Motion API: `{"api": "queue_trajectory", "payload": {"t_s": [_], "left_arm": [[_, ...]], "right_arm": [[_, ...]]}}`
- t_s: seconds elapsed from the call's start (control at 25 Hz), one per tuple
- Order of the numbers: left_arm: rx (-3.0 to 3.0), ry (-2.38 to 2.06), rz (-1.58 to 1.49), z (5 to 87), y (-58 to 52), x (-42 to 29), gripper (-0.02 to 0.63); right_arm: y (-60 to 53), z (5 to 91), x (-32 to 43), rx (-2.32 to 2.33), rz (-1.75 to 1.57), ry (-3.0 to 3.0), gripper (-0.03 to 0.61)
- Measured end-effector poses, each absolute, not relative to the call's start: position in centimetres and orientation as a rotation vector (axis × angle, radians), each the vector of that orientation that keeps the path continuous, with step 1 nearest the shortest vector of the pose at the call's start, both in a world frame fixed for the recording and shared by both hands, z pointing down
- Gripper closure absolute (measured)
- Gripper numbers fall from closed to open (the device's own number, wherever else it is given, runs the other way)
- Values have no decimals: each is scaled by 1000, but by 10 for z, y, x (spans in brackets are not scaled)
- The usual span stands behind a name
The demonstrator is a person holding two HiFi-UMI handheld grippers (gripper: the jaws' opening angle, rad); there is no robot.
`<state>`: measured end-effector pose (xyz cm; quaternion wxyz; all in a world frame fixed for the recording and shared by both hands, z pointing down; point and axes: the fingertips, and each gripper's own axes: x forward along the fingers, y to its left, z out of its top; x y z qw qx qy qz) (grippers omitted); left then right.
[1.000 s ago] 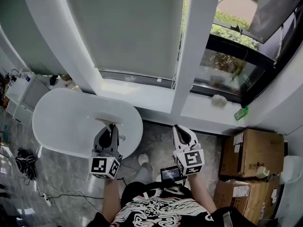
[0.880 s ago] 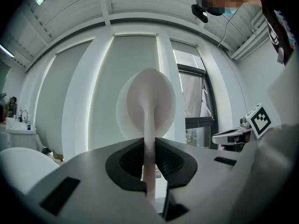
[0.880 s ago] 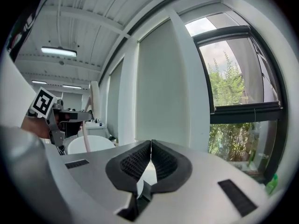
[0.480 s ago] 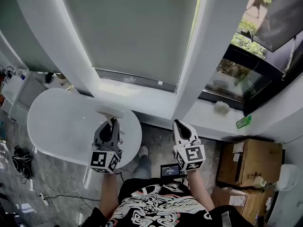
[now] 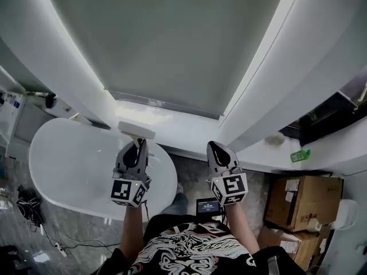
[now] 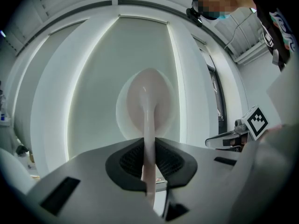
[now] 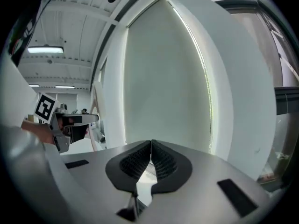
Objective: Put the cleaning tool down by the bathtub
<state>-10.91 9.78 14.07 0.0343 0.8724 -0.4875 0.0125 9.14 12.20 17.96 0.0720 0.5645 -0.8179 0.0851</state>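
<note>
The cleaning tool is a pale handle [image 6: 148, 139] with a flat white head [image 5: 136, 130]. My left gripper [image 5: 137, 149] is shut on the handle and holds it up over the far right end of the white oval bathtub [image 5: 63, 153], its head near the window sill. In the left gripper view the head [image 6: 148, 94] points at the window blind. My right gripper [image 5: 217, 151] hovers to the right of the tub over the floor, shut with nothing in it; its pads meet in the right gripper view [image 7: 150, 160].
A drawn grey blind [image 5: 172, 44] fills the window above the white sill [image 5: 189, 128]. Cardboard boxes [image 5: 307, 196] stand at the right. A green item [image 5: 300, 154] and a pale lump [image 5: 275, 138] lie on the right sill. Cables [image 5: 28, 208] trail on the floor at the left.
The head view has tilted upward. Both grippers have risen and moved forward a little, and the tool's head has gone from over the tub toward the sill.
</note>
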Motion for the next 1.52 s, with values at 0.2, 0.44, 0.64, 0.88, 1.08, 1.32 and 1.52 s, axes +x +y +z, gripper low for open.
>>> {"api": "queue_trajectory", "payload": {"t_s": [0.2, 0.44, 0.64, 0.88, 1.08, 1.32, 1.52], "left_arm": [[2712, -1431, 39, 150, 42, -111, 564], [2725, -1388, 15, 150, 4, -109, 564], [2719, -1373, 25, 161, -16, -108, 564], [2695, -1429, 37, 169, -37, -108, 564], [2687, -1447, 100, 183, -61, -110, 565], [2673, -1446, 141, 196, -73, -107, 564], [2676, -1447, 183, 212, -83, -107, 565]], "right_arm": [[70, 191, 87, 1724, 264, -2413, 551], [38, 194, 85, 1738, 249, -2419, 551], [16, 203, 80, 1729, 259, -2417, 551], [-9, 210, 86, 1720, 282, -2447, 551], [-36, 220, 90, 1725, 300, -2446, 551], [-51, 234, 93, 1711, 316, -2437, 551], [-60, 249, 93, 1695, 335, -2433, 551]]}}
